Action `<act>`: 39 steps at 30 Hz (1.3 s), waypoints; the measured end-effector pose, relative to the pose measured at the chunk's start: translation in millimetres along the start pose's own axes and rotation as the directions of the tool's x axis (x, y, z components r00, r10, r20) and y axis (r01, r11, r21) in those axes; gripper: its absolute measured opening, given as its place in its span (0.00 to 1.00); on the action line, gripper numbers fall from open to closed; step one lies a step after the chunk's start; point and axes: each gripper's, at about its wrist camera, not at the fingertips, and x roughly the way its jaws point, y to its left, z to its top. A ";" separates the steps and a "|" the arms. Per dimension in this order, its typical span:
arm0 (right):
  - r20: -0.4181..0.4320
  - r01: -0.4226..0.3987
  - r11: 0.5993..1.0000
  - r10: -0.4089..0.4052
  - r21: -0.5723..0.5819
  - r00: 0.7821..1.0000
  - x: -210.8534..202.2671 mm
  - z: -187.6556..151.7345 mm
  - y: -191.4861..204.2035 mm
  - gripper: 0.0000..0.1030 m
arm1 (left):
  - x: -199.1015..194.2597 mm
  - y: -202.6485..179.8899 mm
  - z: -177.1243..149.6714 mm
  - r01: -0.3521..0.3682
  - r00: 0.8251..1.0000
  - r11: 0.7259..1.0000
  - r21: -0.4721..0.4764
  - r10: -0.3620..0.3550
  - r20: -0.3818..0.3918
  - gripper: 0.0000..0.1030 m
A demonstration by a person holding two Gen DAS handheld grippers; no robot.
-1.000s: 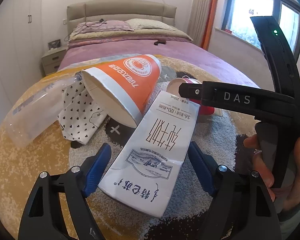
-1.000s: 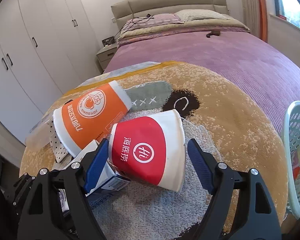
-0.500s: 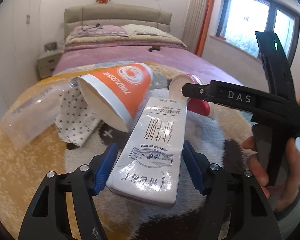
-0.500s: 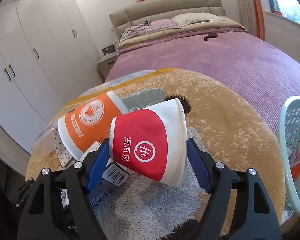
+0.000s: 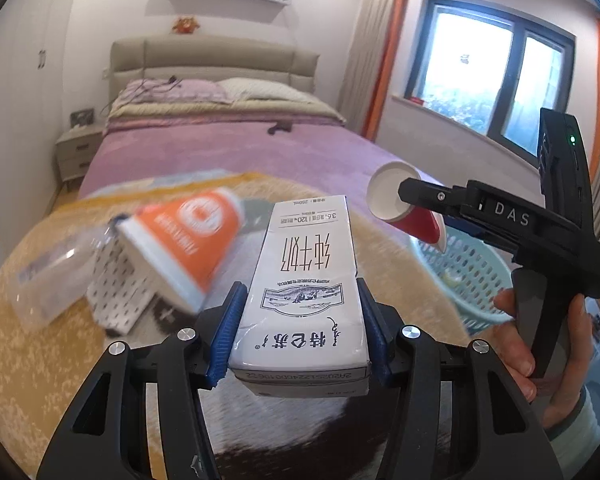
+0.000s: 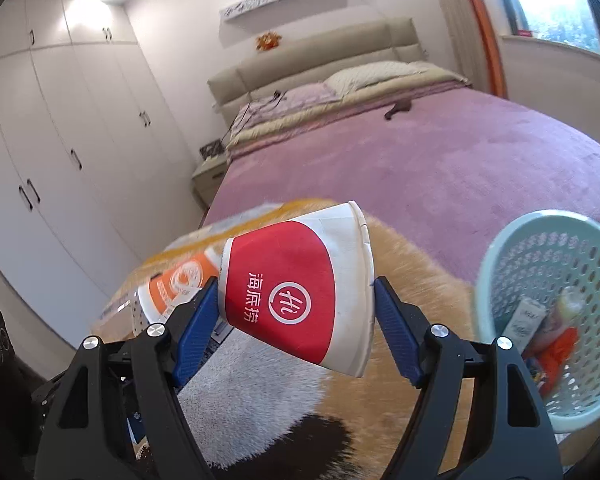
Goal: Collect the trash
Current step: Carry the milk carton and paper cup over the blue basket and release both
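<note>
My left gripper [image 5: 298, 328] is shut on a white milk carton [image 5: 306, 292] and holds it above the rug. My right gripper [image 6: 296, 312] is shut on a red and white paper cup [image 6: 296, 292], lifted off the rug; cup and gripper also show in the left wrist view [image 5: 404, 208]. An orange paper cup [image 5: 184, 244] lies on its side on the rug, and shows in the right wrist view [image 6: 180, 284]. A pale green basket [image 6: 548, 312] with several pieces of trash stands to the right.
A clear plastic bottle [image 5: 48, 280] and a dotted white wrapper [image 5: 120, 292] lie left of the orange cup on the round rug [image 5: 40, 360]. A purple bed [image 6: 440, 160] is behind; white wardrobes [image 6: 60, 140] stand on the left.
Both grippers closed on their items and lifted them off the rug: the left on the milk carton, the right on the red cup, which moved toward the basket.
</note>
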 end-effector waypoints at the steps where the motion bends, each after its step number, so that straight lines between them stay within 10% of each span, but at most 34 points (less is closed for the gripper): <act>1: 0.011 0.005 1.000 -0.005 0.004 1.000 -5.1 2.4 -4.2 0.70 | -0.7 -6.6 3.6 0.006 1.000 1.000 0.010 -0.007 0.008 0.50; 20: 0.015 0.308 0.916 -0.322 0.258 0.947 -70.1 21.1 -181.7 0.70 | 86.8 -177.4 54.1 0.246 0.969 0.956 0.159 -0.241 -0.052 0.50; 39: -0.144 0.413 0.817 -0.389 0.403 0.910 -51.3 -11.5 -267.2 0.71 | 195.8 -210.3 26.6 0.264 0.940 0.957 0.122 -0.227 -0.256 0.57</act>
